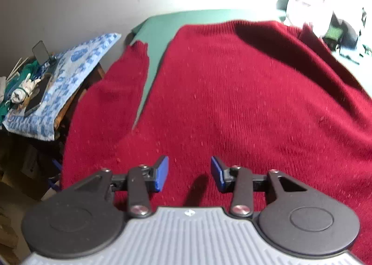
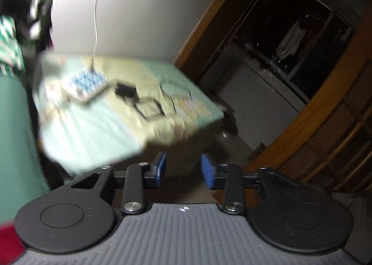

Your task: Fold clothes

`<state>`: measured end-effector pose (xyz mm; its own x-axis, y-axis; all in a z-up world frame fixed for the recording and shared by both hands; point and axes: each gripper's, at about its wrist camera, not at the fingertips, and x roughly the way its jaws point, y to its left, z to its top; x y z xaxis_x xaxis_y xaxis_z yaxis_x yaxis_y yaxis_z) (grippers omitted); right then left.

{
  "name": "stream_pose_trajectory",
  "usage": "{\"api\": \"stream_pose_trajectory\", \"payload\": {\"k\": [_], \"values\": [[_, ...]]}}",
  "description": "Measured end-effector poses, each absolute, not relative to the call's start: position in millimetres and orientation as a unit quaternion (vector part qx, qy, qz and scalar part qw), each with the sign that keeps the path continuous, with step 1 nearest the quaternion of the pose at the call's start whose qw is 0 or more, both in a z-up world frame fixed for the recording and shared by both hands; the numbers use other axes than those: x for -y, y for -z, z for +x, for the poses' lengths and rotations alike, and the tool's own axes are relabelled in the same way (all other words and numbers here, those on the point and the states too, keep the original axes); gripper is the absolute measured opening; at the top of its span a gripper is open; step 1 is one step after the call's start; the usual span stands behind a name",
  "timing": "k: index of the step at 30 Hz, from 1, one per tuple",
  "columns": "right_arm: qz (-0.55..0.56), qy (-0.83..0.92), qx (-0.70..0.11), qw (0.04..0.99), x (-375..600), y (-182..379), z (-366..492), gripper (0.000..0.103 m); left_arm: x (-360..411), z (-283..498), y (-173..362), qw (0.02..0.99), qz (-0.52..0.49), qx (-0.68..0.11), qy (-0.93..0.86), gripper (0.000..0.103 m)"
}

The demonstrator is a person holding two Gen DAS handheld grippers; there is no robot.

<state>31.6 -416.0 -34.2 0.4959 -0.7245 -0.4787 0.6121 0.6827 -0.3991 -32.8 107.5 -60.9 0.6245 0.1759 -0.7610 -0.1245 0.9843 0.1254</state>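
A dark red knit sweater (image 1: 244, 92) lies spread over a green table (image 1: 162, 25) and fills most of the left wrist view. One sleeve (image 1: 111, 92) stretches toward the table's far left corner, its cuff near the edge. My left gripper (image 1: 189, 173) hovers just above the sweater's near part, jaws open, nothing between the blue pads (image 1: 162, 173). My right gripper (image 2: 183, 169) points away from the table toward the room, open and empty. Only a red scrap of sweater (image 2: 8, 244) shows at the bottom left of the blurred right wrist view.
A side table with a blue-patterned cloth (image 1: 67, 78) and small clutter stands left of the green table. A heap of green and white clothes (image 1: 325, 23) lies at the far right. In the right wrist view are a bed (image 2: 116, 111) with small items and a wooden doorway (image 2: 302, 106).
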Motion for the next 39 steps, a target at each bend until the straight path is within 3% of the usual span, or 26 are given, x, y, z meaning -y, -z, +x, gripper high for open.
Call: {"api": "stream_pose_trajectory", "payload": {"k": [4, 9, 18, 20, 21, 22, 23, 30, 35, 39], "values": [[0.015, 0.140, -0.326, 0.935, 331, 7, 60, 0.044, -104, -20, 59, 0.906, 0.035, -0.415, -0.080, 0.043], [0.117, -0.101, -0.378, 0.913, 221, 17, 135, 0.049, -94, -14, 65, 0.906, 0.045, -0.416, -0.067, 0.045], [0.209, -0.122, -0.455, 0.857, 136, 50, 251, 0.052, -86, -20, 74, 0.904, 0.050, -0.419, -0.063, 0.051], [0.184, -0.101, -0.462, 0.862, 127, 52, 261, 0.049, -87, -21, 75, 0.905, 0.048, -0.419, -0.062, 0.052], [0.164, -0.089, -0.465, 0.865, 122, 53, 265, 0.039, -88, -21, 75, 0.905, 0.048, -0.418, -0.062, 0.052], [0.144, -0.077, -0.468, 0.869, 117, 53, 269, 0.012, -89, -21, 76, 0.905, 0.048, -0.418, -0.062, 0.052], [0.127, -0.072, -0.464, 0.874, 113, 51, 271, 0.007, -90, -21, 76, 0.905, 0.049, -0.417, -0.061, 0.052], [0.001, -0.077, -0.277, 0.958, 123, -7, 234, 0.007, -103, -13, 83, 0.907, 0.043, -0.416, -0.058, 0.053], [-0.123, -0.018, -0.306, 0.944, 131, 40, 247, 0.004, -105, -4, 84, 0.908, 0.052, -0.414, -0.044, 0.054], [-0.164, -0.011, -0.276, 0.947, 128, 43, 228, 0.007, -107, 2, 81, 0.909, 0.063, -0.410, -0.035, 0.054]]}}
